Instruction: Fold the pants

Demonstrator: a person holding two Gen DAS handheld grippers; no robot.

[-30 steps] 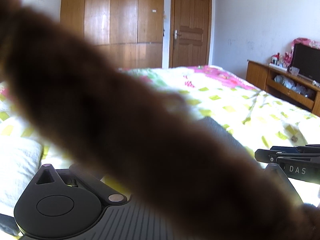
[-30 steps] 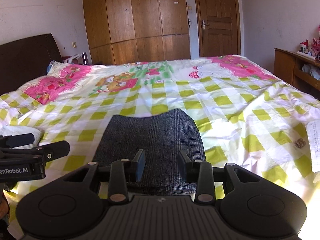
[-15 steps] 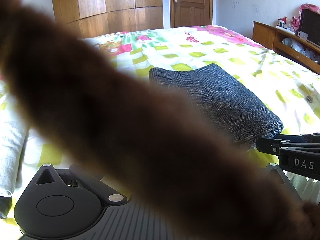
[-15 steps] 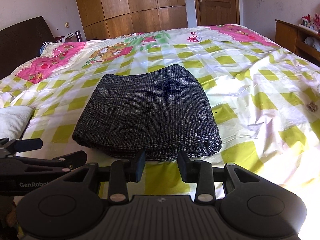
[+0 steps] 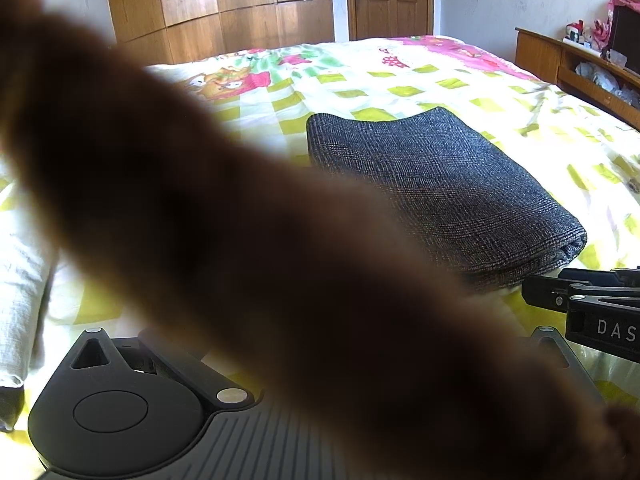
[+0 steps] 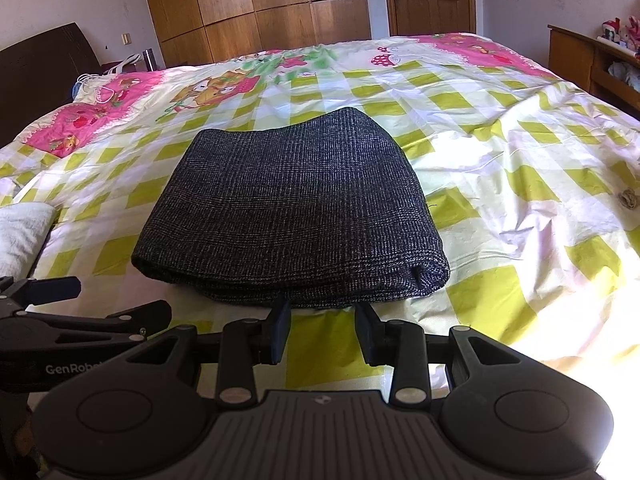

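The dark grey checked pants point(image 6: 296, 208) lie folded in a thick rectangle on the bed, also seen in the left wrist view point(image 5: 452, 184). My right gripper point(image 6: 324, 320) is open with nothing between its fingers, and its tips sit just in front of the pants' near folded edge. It shows from the side in the left wrist view point(image 5: 560, 292). A blurred brown shape point(image 5: 240, 240) close to the lens hides the left gripper's fingers there. The left gripper point(image 6: 120, 308) shows in the right wrist view, left of the pants' near corner; its jaw state is unclear.
A quilt point(image 6: 520, 168) with yellow-green checks and pink cartoon prints covers the bed. A white towel point(image 6: 24, 232) lies at its left edge. A dark headboard point(image 6: 40, 68) stands far left, wooden wardrobes point(image 6: 256, 4) and a door behind, a wooden shelf unit point(image 5: 580, 64) at right.
Both views have dropped and tipped downward toward the bed. The folded pants now fill more of each view, and the right gripper's tips have come up to their near edge.
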